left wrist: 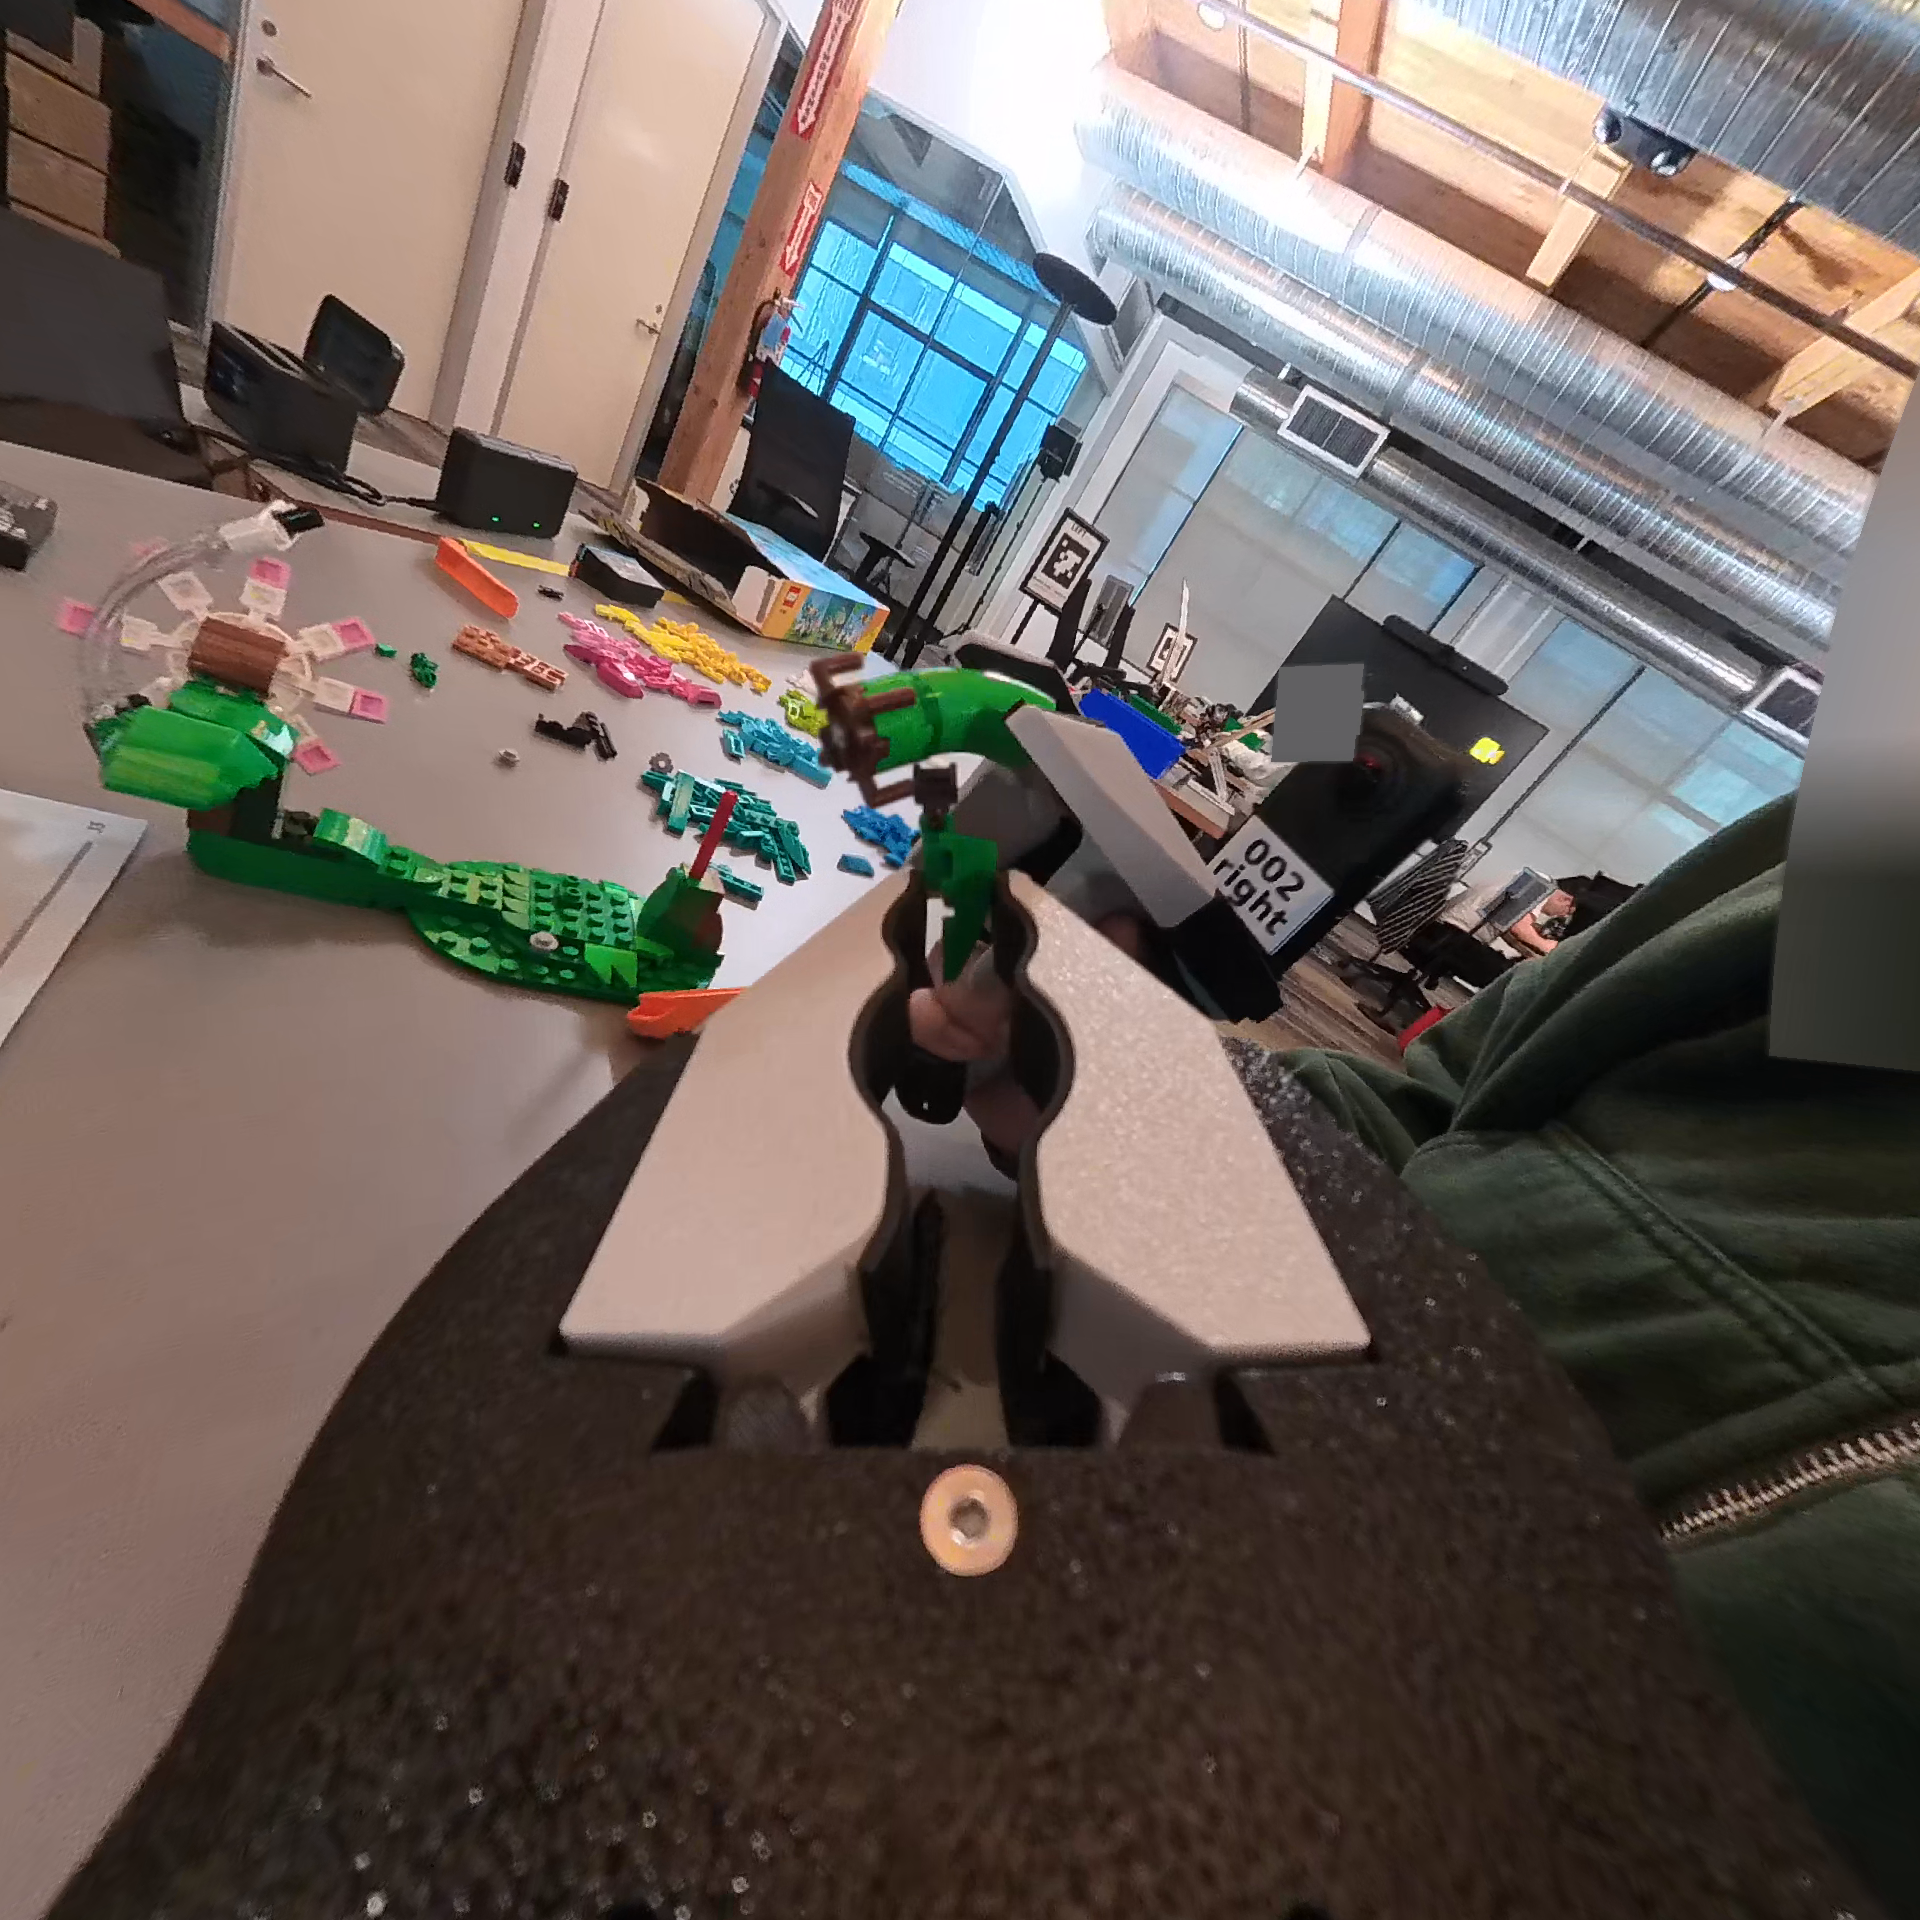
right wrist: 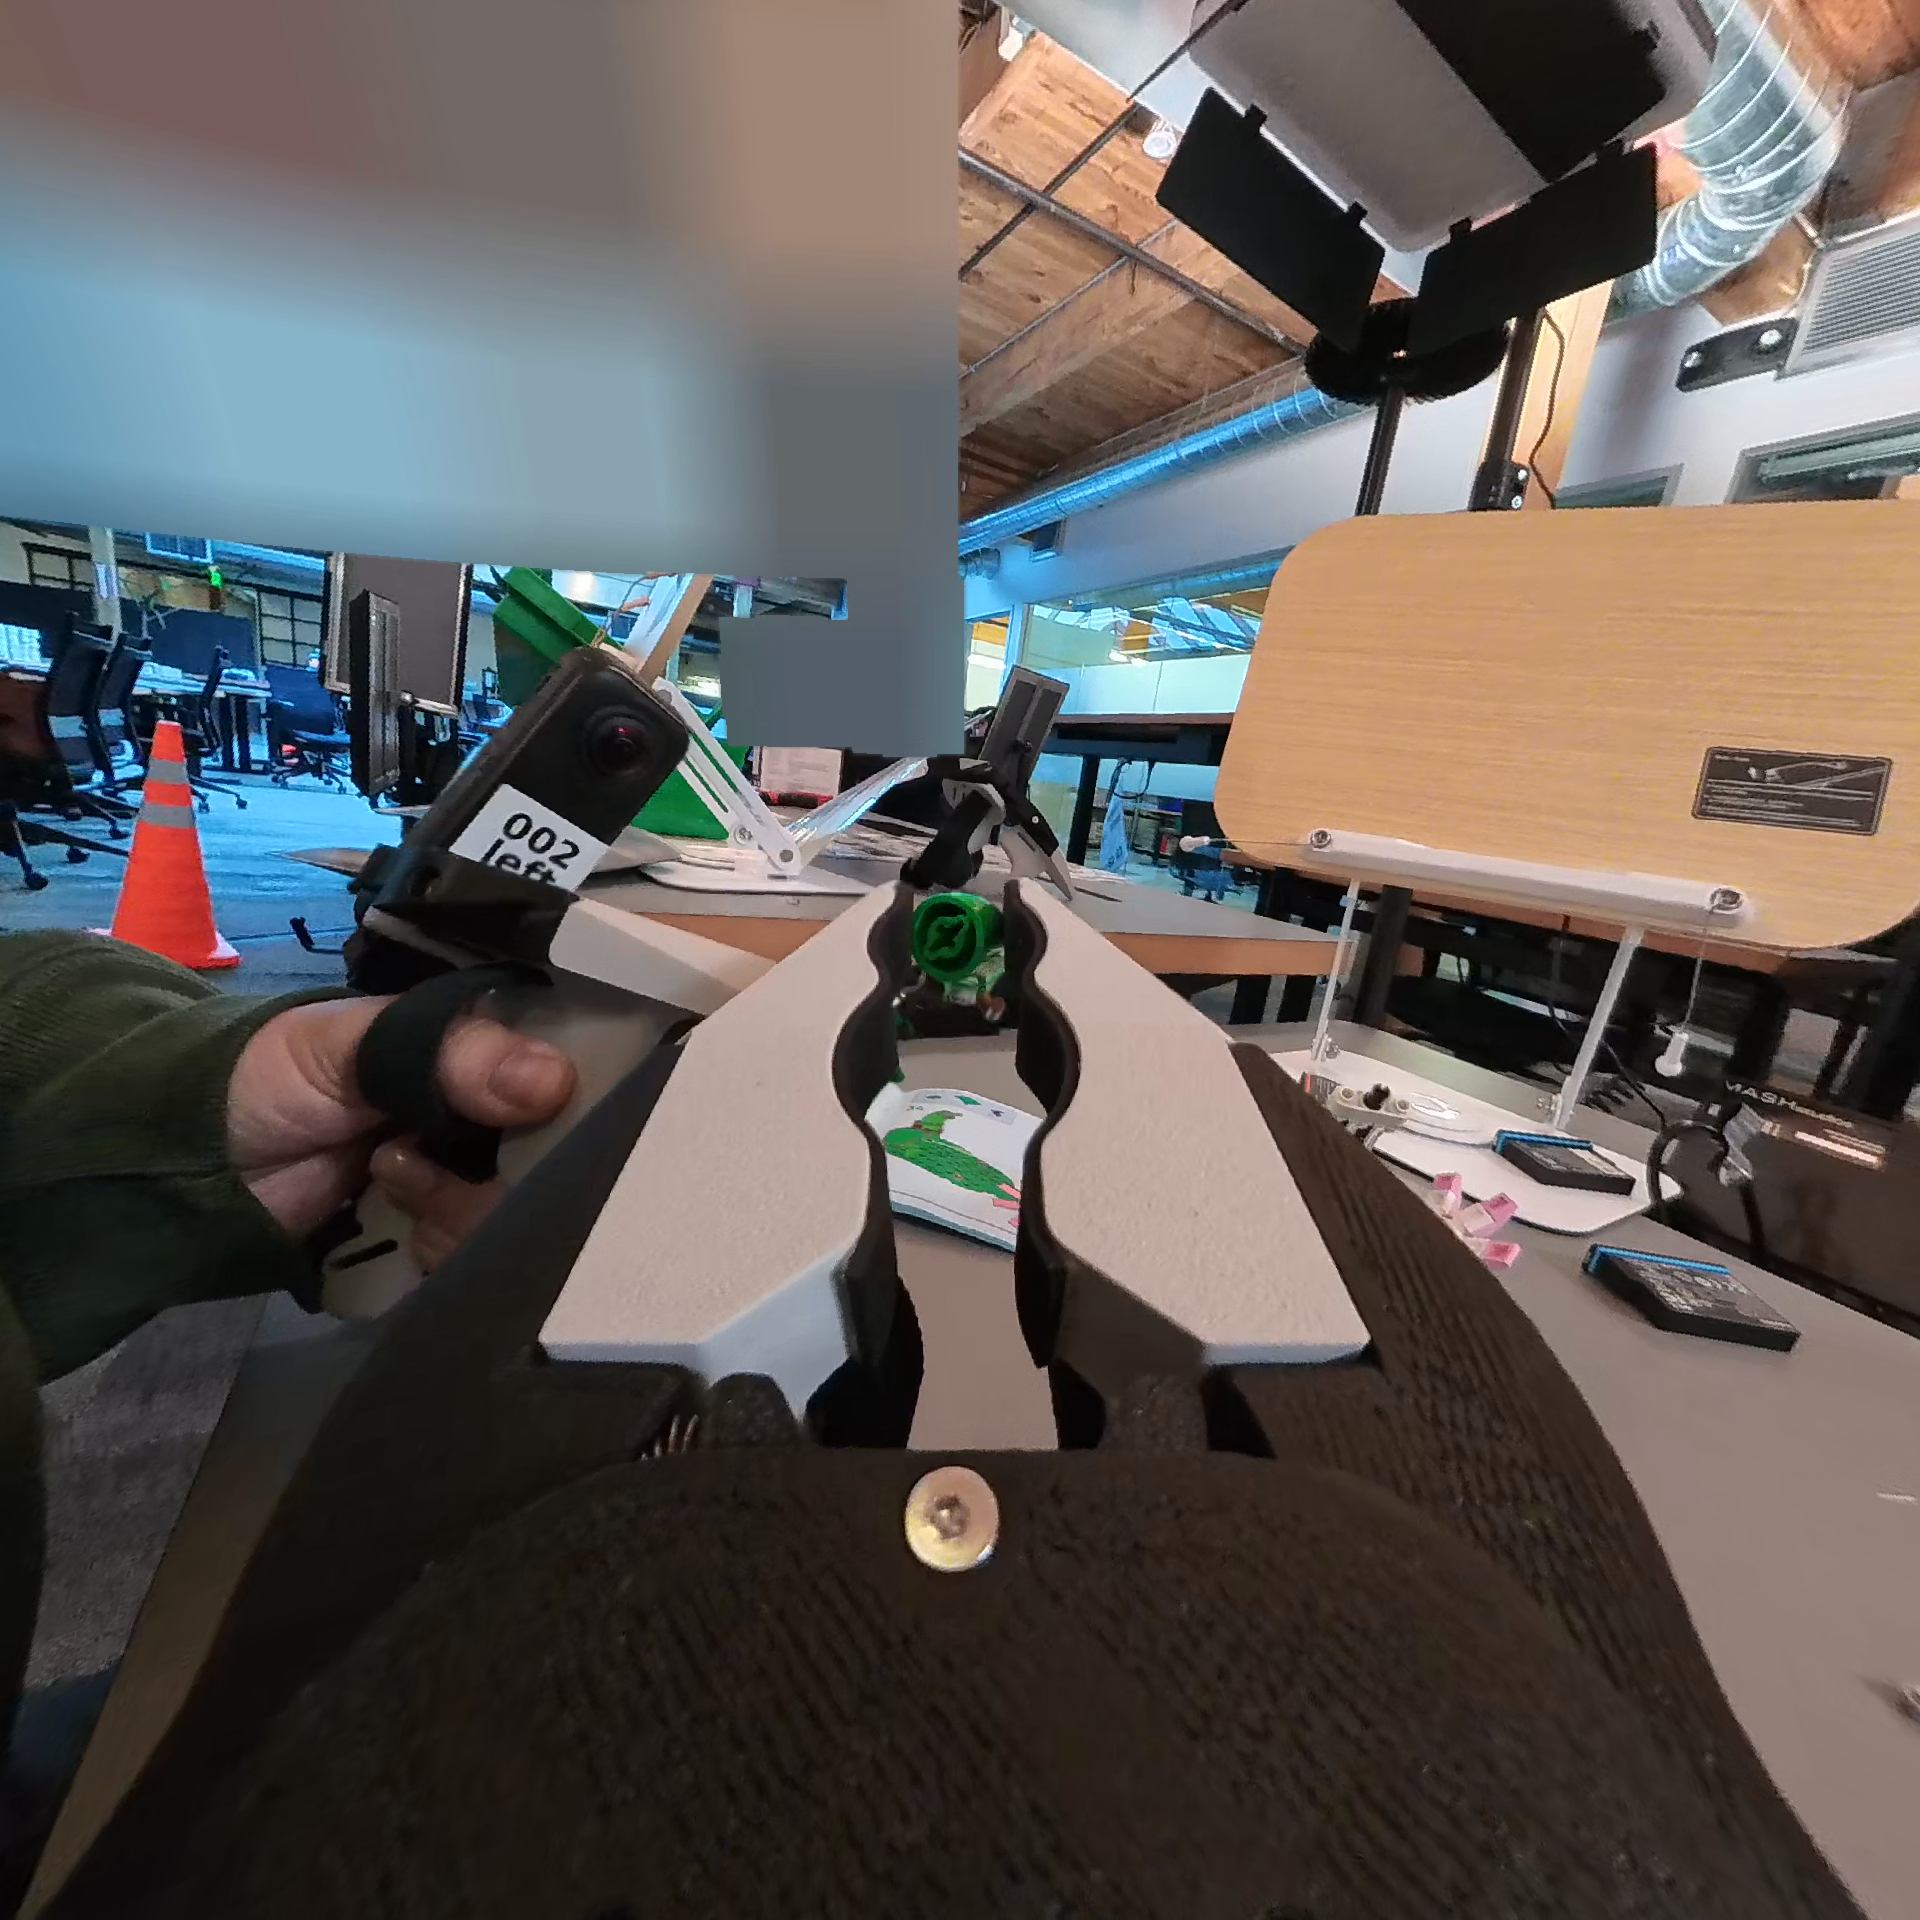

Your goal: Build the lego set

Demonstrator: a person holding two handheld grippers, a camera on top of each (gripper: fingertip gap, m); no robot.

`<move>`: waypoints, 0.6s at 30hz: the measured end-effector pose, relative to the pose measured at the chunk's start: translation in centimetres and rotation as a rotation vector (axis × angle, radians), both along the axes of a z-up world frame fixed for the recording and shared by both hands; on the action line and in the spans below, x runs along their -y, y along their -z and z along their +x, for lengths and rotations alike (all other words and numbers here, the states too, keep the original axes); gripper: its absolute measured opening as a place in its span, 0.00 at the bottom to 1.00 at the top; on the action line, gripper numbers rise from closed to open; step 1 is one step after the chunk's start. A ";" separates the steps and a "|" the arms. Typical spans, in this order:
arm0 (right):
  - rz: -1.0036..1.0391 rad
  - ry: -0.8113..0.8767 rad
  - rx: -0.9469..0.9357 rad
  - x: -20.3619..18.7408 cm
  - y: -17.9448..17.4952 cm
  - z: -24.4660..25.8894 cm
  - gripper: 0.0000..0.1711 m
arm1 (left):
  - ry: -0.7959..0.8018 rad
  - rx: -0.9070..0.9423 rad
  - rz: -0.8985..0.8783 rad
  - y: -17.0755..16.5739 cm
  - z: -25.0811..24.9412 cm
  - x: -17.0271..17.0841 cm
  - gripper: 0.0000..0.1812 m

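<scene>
My left gripper is shut on a small green lego piece with a dark stud on top, held up above the table edge. My right gripper is shut on a curved green lego piece. In the left wrist view that curved piece carries a brown claw part and hangs just above the small green piece, close to touching. The partly built green lego model, with a pink-and-white wheel, lies on the grey table to the left.
Sorted piles of pink, yellow, teal and blue bricks lie behind the model. A lego box, two orange separators, black chargers, an instruction booklet, a wooden book stand and black batteries are around. Only a small space, under 4 cm, lies between the two pairs of fingers. The pink-and-white wheel is about 20 cm from both grippers' fingertips.
</scene>
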State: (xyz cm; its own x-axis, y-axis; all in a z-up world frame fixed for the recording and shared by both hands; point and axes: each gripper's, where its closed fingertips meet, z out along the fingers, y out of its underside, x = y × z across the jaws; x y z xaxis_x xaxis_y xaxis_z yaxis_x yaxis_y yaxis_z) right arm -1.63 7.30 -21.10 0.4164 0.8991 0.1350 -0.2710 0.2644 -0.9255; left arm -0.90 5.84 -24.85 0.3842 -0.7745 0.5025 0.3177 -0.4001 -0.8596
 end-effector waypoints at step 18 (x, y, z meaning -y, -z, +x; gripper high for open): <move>-0.019 0.094 0.010 -1.0 0.2 0.4 0.08 | -0.174 -0.323 0.233 0.8 -0.3 -0.5 0.05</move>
State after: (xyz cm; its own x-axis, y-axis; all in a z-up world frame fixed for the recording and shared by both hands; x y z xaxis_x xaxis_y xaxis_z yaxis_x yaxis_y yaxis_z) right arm -1.23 8.26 -21.33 0.4975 0.8587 0.1229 -0.2365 0.2706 -0.9332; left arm -1.18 6.30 -25.62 0.6276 -0.7632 0.1540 0.0628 -0.1476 -0.9871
